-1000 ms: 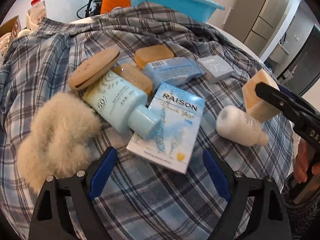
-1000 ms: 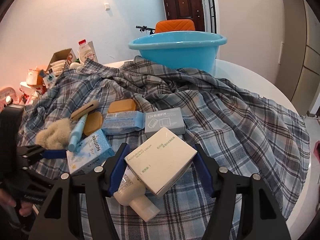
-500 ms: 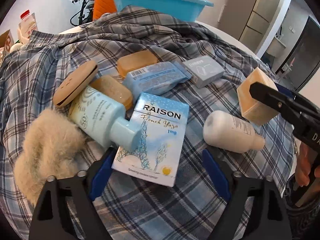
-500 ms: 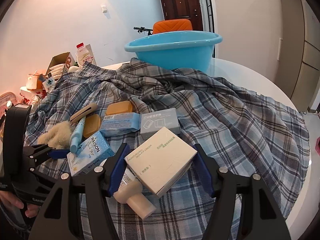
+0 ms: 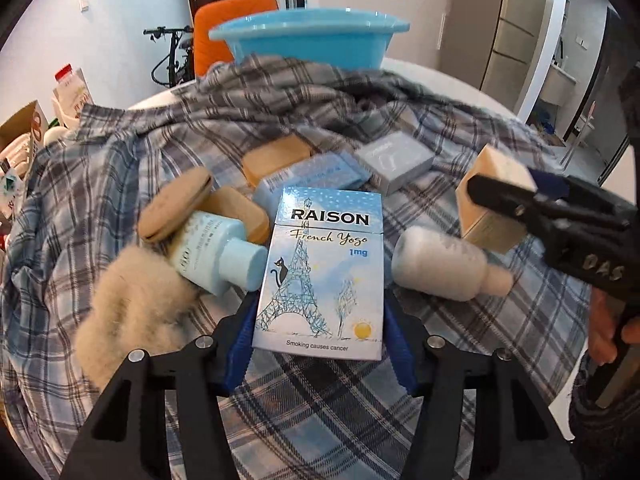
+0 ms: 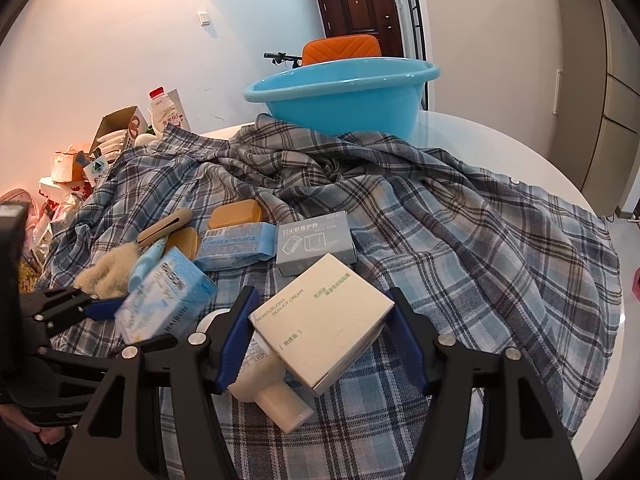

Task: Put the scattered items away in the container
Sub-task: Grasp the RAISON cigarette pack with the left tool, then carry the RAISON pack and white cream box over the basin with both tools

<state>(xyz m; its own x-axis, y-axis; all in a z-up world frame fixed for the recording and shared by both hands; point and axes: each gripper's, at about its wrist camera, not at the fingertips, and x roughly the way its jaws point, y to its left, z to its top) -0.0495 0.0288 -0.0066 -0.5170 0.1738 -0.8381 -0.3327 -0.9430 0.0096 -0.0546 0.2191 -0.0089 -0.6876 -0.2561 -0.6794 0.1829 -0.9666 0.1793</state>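
Observation:
My left gripper (image 5: 320, 320) is shut on the blue RAISON cigarette box (image 5: 322, 272) and holds it lifted off the plaid cloth; it also shows in the right wrist view (image 6: 168, 304). My right gripper (image 6: 322, 324) is shut on a cream skin-cream box (image 6: 326, 330), held above the cloth; it shows in the left wrist view (image 5: 494, 196). The blue basin (image 6: 340, 96) stands at the far end of the table. On the cloth lie a white bottle (image 5: 444, 264), a light-blue tube (image 5: 216, 252), a fluffy beige puff (image 5: 132, 308), tan soap bars (image 5: 276, 158), a blue packet (image 6: 236, 246) and a grey box (image 6: 314, 242).
A rumpled plaid shirt (image 6: 460, 232) covers the round white table (image 6: 520, 148). Cartons, a milk bottle (image 6: 160, 112) and bags crowd the left side. An orange chair (image 6: 340, 48) stands behind the basin.
My left gripper closed on the RAISON box and lifted it, tilting it upright toward the camera. My right gripper kept its hold on the cream box and rose slightly.

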